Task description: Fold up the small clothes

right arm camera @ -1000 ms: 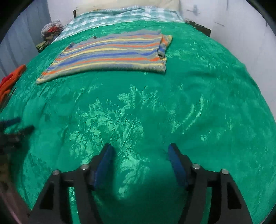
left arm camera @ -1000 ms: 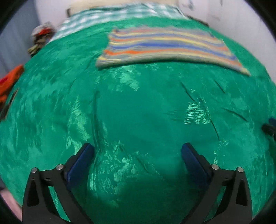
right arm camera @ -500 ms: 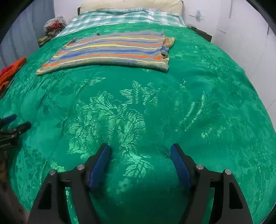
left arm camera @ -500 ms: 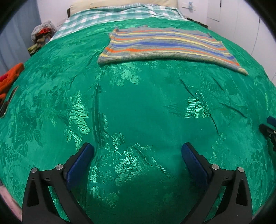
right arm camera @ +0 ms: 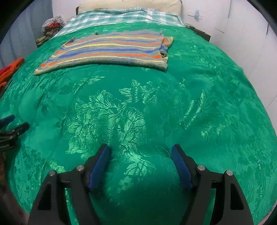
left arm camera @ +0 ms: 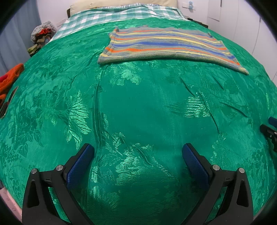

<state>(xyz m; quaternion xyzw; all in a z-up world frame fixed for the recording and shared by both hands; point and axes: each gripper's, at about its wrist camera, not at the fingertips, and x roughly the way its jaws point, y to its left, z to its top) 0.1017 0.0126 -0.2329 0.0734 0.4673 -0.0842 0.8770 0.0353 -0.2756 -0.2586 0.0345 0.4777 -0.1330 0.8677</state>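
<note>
While the striped knit top [left arm camera: 166, 46] lies flat far ahead of both claws, near the checked pillow end [left arm camera: 121, 15], the fold looks partly done, one side doubled under. Left gripper [left arm camera: 137, 155] and right gripper [right arm camera: 140, 161] both gape wide over bare green bedspread [right arm camera: 207, 103], holding nothing. Next comes reaching forward to an edge. Orange clothes [left arm camera: 12, 76] are cut off at the frame's edge

A bed [left arm camera: 138, 107] under a shiny green floral bedspread [right arm camera: 138, 107], creased in places. A striped knit garment [left arm camera: 162, 46] lies flat on it towards the far end. Beyond, a green-and-white checked sheet [right arm camera: 110, 17] and a cream pillow [right arm camera: 131, 4]. Orange clothing [left arm camera: 12, 76] rests at the left edge.
</note>
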